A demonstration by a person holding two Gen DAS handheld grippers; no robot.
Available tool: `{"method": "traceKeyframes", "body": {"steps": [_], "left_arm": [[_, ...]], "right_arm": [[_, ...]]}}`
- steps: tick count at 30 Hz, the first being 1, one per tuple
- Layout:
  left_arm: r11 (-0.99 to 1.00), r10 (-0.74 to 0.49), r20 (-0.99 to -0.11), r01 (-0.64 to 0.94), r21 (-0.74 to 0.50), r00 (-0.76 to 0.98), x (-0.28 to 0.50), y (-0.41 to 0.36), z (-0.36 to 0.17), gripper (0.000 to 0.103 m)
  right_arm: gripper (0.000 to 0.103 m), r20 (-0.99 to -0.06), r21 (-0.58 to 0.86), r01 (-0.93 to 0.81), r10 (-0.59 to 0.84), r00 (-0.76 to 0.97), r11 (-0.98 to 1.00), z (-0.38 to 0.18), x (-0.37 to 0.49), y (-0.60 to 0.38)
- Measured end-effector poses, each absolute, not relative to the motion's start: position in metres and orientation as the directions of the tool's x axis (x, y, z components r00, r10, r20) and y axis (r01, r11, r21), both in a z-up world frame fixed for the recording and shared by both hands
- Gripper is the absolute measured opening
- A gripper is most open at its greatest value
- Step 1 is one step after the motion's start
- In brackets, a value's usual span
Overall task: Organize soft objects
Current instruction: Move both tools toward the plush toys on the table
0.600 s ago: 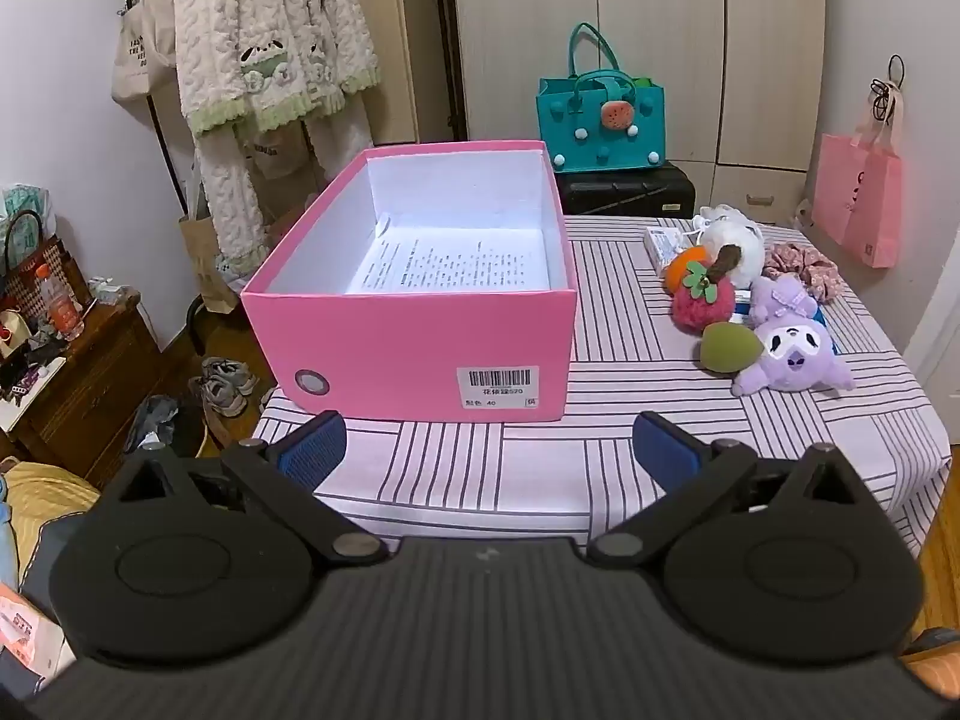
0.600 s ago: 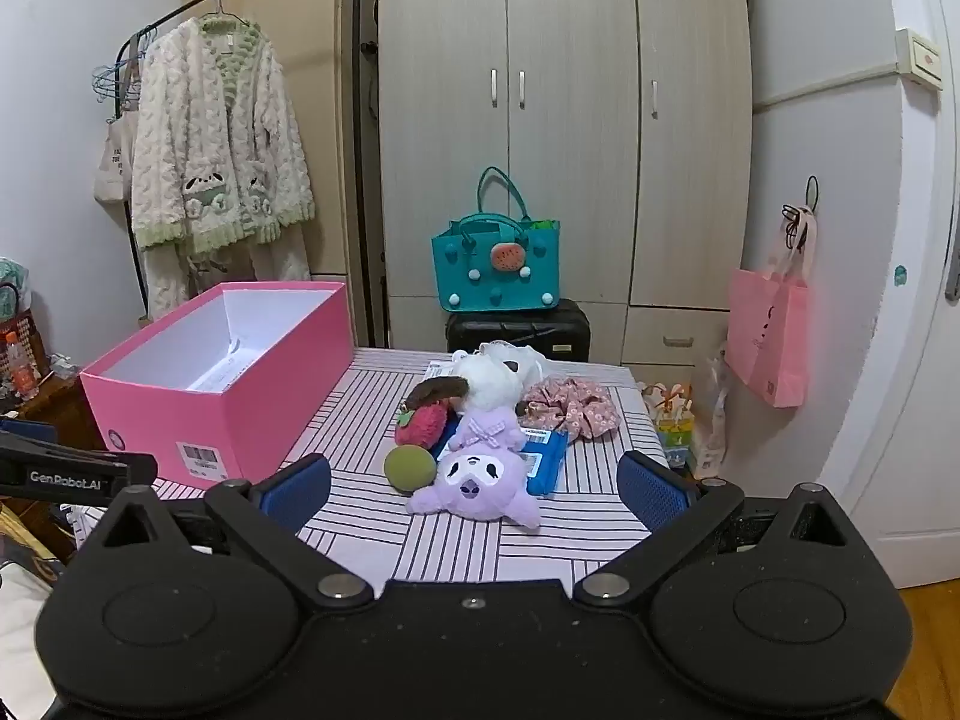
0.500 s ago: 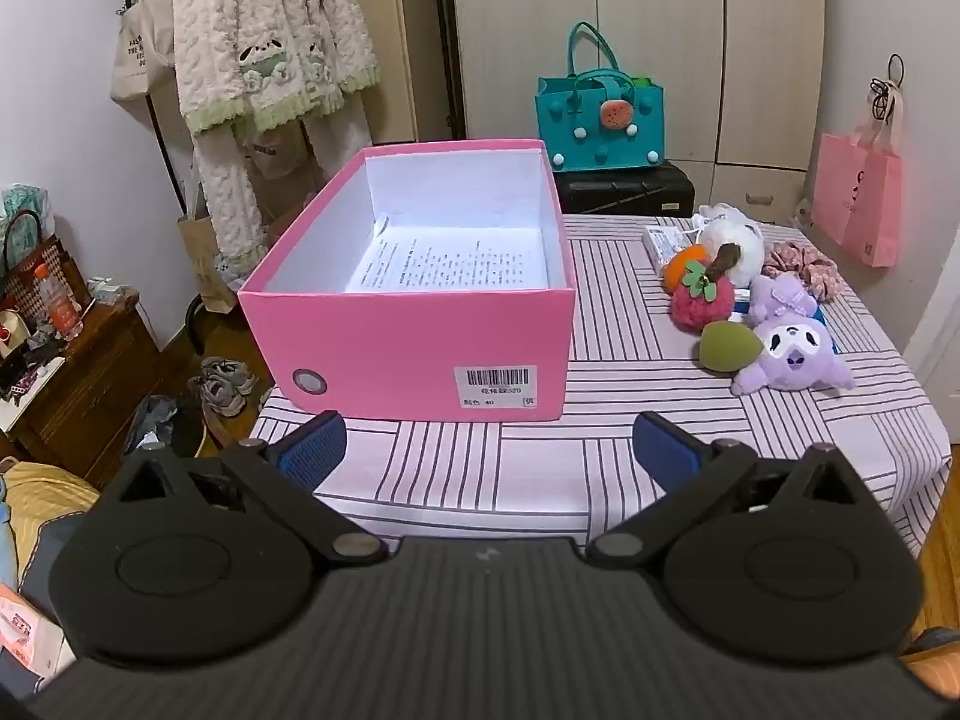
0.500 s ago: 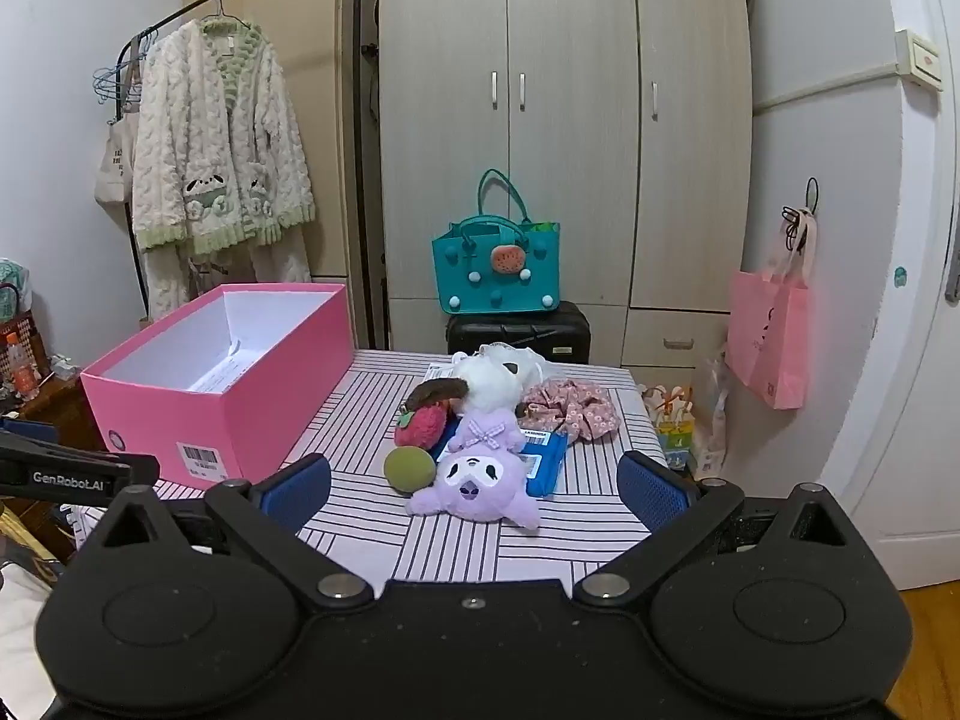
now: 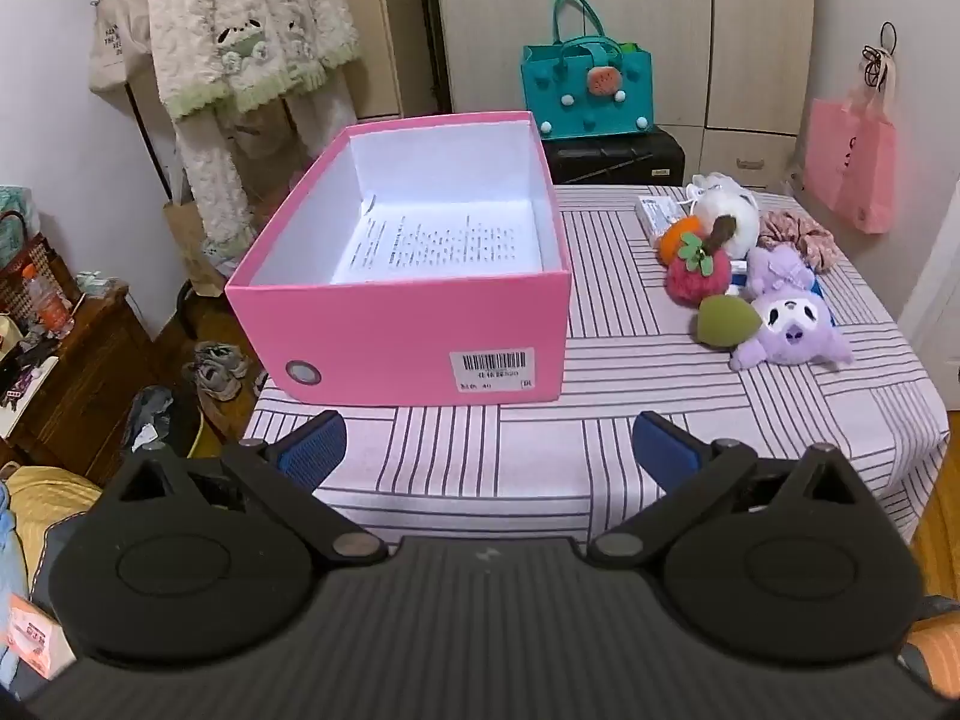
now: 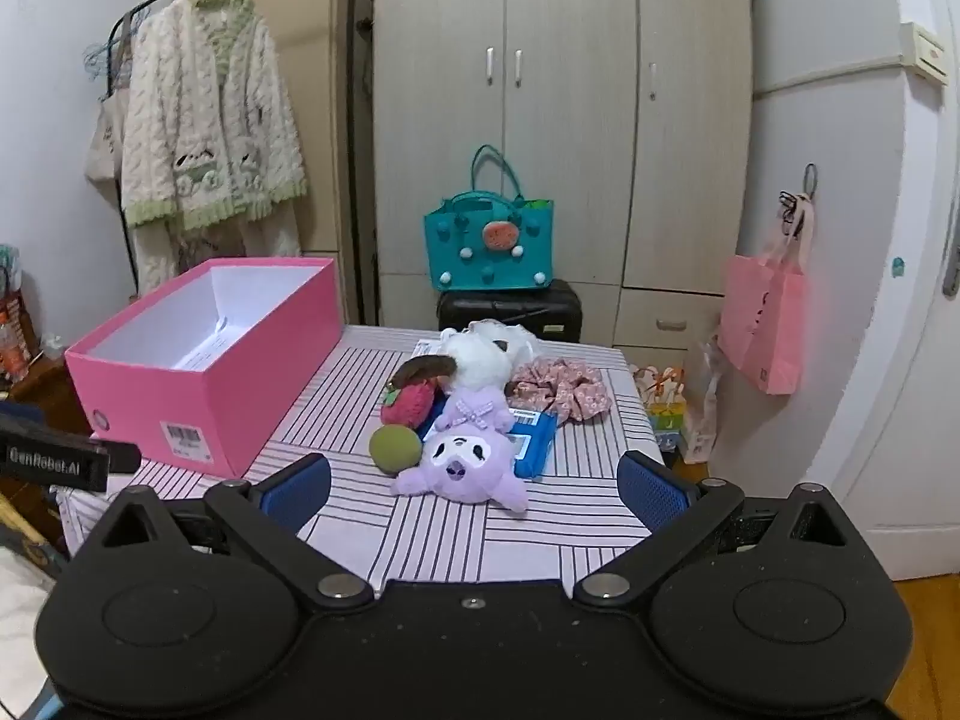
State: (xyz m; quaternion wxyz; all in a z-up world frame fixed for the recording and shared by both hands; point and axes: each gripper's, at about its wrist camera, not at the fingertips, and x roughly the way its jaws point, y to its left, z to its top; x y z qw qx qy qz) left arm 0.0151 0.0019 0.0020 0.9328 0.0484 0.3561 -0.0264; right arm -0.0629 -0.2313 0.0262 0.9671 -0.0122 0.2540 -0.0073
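Observation:
An open pink box with a printed sheet on its bottom stands on the left half of the striped table. To its right lies a heap of soft things: a purple plush, a green ball, a red strawberry plush, a white plush and a pink scrunchie. My left gripper hangs open before the box. My right gripper is open in front of the purple plush. Neither holds anything.
A blue packet lies under the plush heap. Behind the table stand a black case with a teal bag on it, and wardrobes. A pink bag hangs on the right; a wooden cabinet and shoes are on the left.

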Motion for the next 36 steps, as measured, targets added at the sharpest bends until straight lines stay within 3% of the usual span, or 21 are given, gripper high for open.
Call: {"method": "traceKeyframes", "body": {"steps": [7, 19, 36], "left_arm": [[0.991, 0.003, -0.625, 0.083, 0.108, 0.781, 0.014, 0.004, 0.018, 0.103], [0.965, -0.068, -0.587, 0.203, 0.167, 0.807, 0.002, -0.006, 0.040, 0.103], [0.971, -0.118, -0.613, 0.220, 0.092, 0.781, -0.005, 0.001, 0.032, 0.102]], "right_arm": [[0.103, -0.484, -0.045, -0.036, 0.010, 0.875, 0.998, 0.035, -0.063, -0.228], [0.103, -0.502, 0.081, -0.100, 0.128, 0.855, 0.992, 0.041, -0.058, -0.243], [0.103, -0.505, 0.079, -0.091, 0.119, 0.855, 0.993, 0.038, -0.064, -0.251]]}}
